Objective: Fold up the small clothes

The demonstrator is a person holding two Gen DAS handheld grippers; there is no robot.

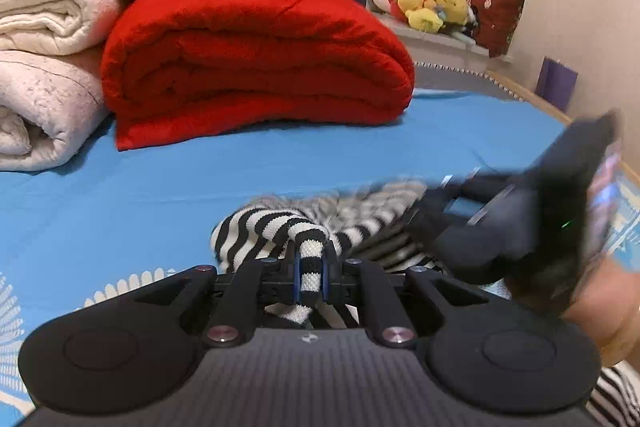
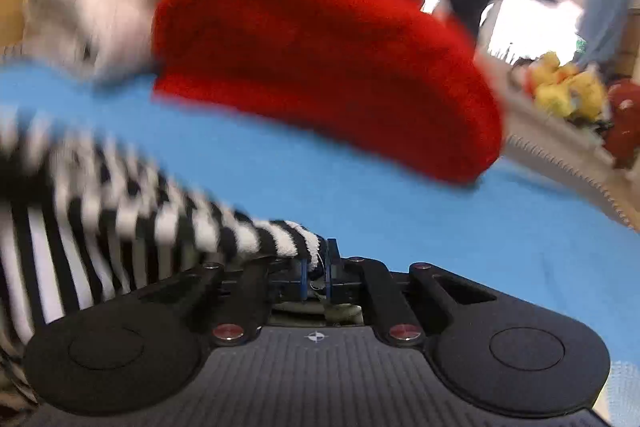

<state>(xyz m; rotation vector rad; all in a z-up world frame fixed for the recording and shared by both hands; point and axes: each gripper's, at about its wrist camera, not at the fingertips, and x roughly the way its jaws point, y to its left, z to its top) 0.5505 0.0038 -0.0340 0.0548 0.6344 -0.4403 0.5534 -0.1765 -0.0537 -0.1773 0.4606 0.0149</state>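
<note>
A black-and-white striped garment (image 1: 276, 231) lies bunched on the blue bed sheet (image 1: 160, 195). My left gripper (image 1: 311, 273) is shut on a rolled edge of it, the cloth pinched between the blue pads. In the right wrist view, my right gripper (image 2: 316, 273) is shut on another edge of the striped garment (image 2: 132, 211), which stretches away to the left, blurred. The right gripper (image 1: 416, 215) also appears blurred at the right of the left wrist view, held by a hand (image 1: 608, 315).
A folded red blanket (image 1: 256, 63) lies on the bed behind the garment, with white quilts (image 1: 44, 67) stacked at its left. Plush toys (image 1: 436, 5) sit on a ledge at the far right. A wall (image 1: 568, 7) borders the bed on the right.
</note>
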